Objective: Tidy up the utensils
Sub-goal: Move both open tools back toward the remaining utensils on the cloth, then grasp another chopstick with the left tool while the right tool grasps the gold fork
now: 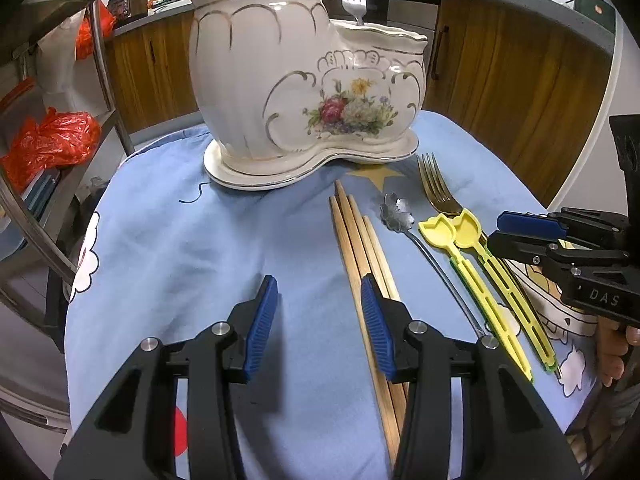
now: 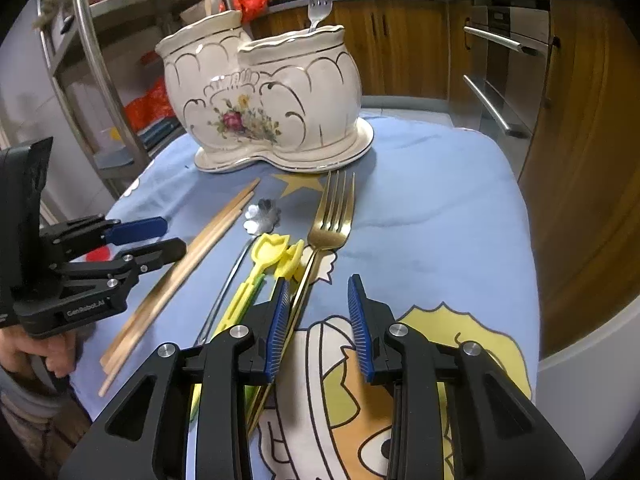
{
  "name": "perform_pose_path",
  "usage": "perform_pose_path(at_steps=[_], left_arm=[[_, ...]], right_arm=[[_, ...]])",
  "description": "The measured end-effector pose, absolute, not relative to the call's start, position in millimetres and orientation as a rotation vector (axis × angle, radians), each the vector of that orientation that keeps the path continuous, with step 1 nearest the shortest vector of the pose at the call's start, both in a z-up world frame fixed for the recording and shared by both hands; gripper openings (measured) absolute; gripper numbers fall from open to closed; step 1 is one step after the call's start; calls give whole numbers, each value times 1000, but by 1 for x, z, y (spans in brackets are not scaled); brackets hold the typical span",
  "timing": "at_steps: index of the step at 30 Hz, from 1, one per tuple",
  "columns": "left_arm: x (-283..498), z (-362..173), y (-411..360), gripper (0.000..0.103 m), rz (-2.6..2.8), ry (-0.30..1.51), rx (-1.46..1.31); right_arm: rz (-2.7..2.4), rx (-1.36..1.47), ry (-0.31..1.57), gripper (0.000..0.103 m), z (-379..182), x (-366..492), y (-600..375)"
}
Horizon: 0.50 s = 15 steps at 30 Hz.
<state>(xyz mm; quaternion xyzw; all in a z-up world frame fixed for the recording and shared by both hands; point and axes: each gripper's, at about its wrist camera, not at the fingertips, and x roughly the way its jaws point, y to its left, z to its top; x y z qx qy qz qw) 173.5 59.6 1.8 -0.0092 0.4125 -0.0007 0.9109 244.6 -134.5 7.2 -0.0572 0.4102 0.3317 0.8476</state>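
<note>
Both the left gripper (image 1: 319, 320) and the right gripper (image 2: 318, 328) hang released and empty over the loose chopsticks (image 1: 362, 248), spoon (image 1: 397, 213) and gold fork (image 2: 334, 216) before the holder (image 1: 304, 80), so a grab may snag two crowded neighbours

Left claw (image 1: 319, 320) and right claw (image 2: 319, 330) hover low, jaws apart.

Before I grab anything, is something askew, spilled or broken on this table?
Nothing looks spilled or broken. The ceramic holder stands upright with one silver fork in it. The chopsticks, flower spoon, yellow tongs and gold fork lie loose on the cloth; the tongs overlap the gold fork's handle.
</note>
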Motion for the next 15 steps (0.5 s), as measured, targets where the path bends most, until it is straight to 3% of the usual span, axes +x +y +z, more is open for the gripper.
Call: perform_pose_path(at_steps=[4,7,9,15], left_arm=[[173,2,57,43,-7,851,-13],[173,2,55,43,-5,852,-1],[173,2,55,43,-6,855,-6],[172,3,53,34,-14,864,10]], right_arm=[[701,-136,880,30,5,246,-130],[708,-159,874,23,5,244,-125],[712,-173,866,13,5,242,-124],[694,-183,867,10,6,244,-132]])
